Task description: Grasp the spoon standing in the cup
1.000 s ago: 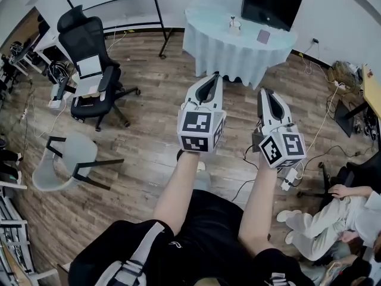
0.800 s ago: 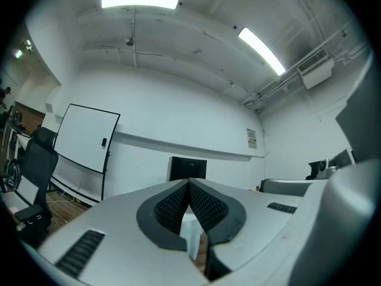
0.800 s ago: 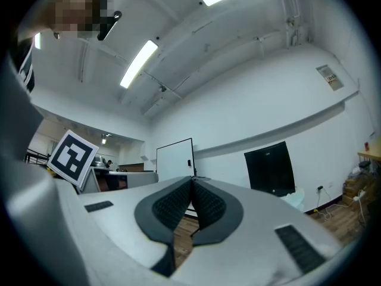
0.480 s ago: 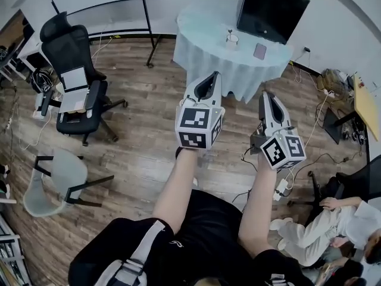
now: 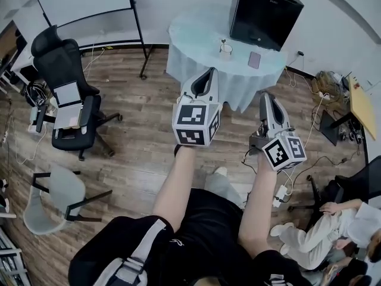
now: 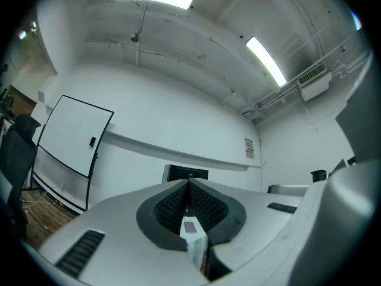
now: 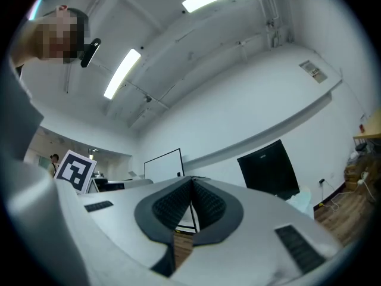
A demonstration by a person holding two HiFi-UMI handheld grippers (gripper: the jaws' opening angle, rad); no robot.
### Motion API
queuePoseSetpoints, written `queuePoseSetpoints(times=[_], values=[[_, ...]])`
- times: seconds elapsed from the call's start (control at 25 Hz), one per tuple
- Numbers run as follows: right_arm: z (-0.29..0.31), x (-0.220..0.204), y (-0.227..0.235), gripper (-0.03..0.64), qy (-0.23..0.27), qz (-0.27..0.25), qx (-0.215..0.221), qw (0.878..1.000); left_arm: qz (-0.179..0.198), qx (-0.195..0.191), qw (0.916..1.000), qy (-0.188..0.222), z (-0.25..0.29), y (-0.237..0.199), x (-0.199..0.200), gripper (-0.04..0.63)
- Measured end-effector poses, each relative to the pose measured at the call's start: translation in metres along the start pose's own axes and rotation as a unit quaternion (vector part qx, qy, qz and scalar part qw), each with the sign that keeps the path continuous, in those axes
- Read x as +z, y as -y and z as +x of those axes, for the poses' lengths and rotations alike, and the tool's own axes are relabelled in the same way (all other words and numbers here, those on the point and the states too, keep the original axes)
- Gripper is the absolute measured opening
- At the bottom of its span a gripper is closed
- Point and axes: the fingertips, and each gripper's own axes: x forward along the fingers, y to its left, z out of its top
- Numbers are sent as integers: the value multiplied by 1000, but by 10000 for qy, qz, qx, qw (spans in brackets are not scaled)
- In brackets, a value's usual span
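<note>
A cup (image 5: 225, 50) with a thin spoon (image 5: 222, 42) standing in it sits on a round table with a pale cloth (image 5: 196, 31), far ahead in the head view. My left gripper (image 5: 210, 71) is held up in front of me, its tips meeting, well short of the table. The right gripper (image 5: 266, 96) is beside it to the right, jaws together, nothing between them. In the left gripper view the jaws (image 6: 189, 182) touch at the tip and point at a wall. The right gripper's jaws (image 7: 191, 180) are likewise shut.
A dark phone-like object (image 5: 254, 59) and a black monitor (image 5: 265, 8) are on the table. A black office chair (image 5: 68, 103) and a grey chair (image 5: 59, 195) stand at left, a whiteboard stand (image 5: 136, 28) behind. A seated person (image 5: 324, 222) and floor cables are at right.
The table and cup have shifted left and nearer in the head view, and both grippers sit slightly closer to it. Both stay shut.
</note>
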Motion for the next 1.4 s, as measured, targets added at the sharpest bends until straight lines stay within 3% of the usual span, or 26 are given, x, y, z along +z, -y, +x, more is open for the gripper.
queuePoseSetpoints(times=[0.44, 0.76, 1.08, 1.4], values=[[56, -5, 76, 2, 186, 32, 5, 9998, -29, 39, 9998, 185, 86, -11, -3, 2], [126, 8, 178, 3, 518, 345, 73, 9980, 258, 22, 9995, -183, 194, -5, -35, 2], [221, -26, 216, 3, -244, 526, 770, 9953, 93, 713, 9958, -567, 265, -43, -64, 2], [264, -40, 224, 3, -407, 627, 1358, 9879, 185, 1311, 9897, -540, 283, -68, -66, 2]])
